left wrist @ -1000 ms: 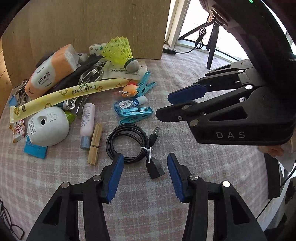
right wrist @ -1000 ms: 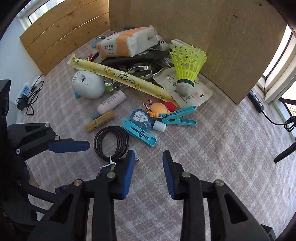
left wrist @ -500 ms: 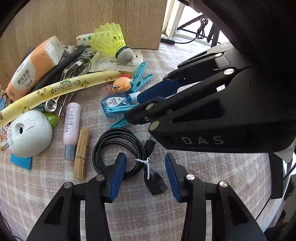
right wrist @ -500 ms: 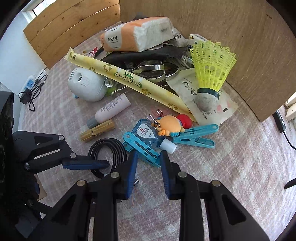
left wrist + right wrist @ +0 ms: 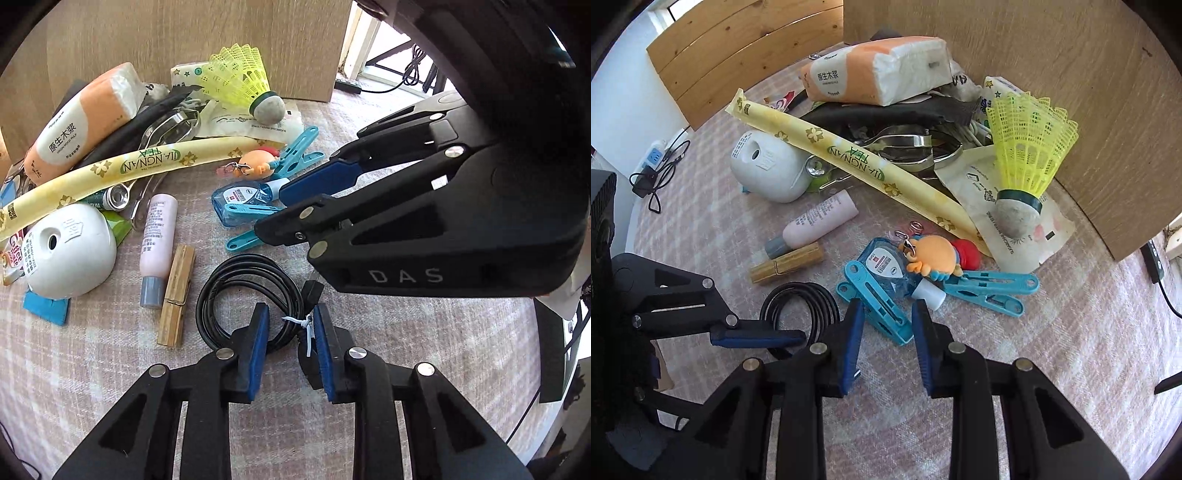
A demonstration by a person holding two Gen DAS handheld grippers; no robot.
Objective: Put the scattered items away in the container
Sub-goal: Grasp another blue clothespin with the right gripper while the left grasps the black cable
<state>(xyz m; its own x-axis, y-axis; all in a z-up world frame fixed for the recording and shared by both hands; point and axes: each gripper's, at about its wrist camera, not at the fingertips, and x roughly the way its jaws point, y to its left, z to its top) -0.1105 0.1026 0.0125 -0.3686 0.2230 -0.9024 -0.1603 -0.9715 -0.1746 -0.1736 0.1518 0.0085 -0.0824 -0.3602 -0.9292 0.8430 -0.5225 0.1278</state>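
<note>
A coiled black cable point(image 5: 236, 280) with a white tie lies on the checked cloth. My left gripper point(image 5: 290, 325) is closing, and its blue pads meet the bundle at the tie. The coil also shows in the right wrist view as the black cable point(image 5: 812, 306), partly under the left gripper's finger. My right gripper point(image 5: 886, 321) stands open astride the near end of a blue clothespin point(image 5: 875, 295) without pressing it. Seen from the left wrist, the right gripper point(image 5: 271, 212) hangs over the same blue clothespin point(image 5: 247, 212).
Behind lie a wooden clothespin point(image 5: 177, 295), pink tube point(image 5: 157, 229), white round case point(image 5: 68, 251), yellow tea stick point(image 5: 871, 166), tissue pack point(image 5: 871, 70), yellow shuttlecock point(image 5: 1027, 155), orange keychain toy point(image 5: 934, 254) and second blue clothespin point(image 5: 990, 291). A wooden panel point(image 5: 1089, 74) stands at the back.
My left gripper narrowed onto the cable at its tie. My right gripper came down toward the blue clothespin and now straddles its end.
</note>
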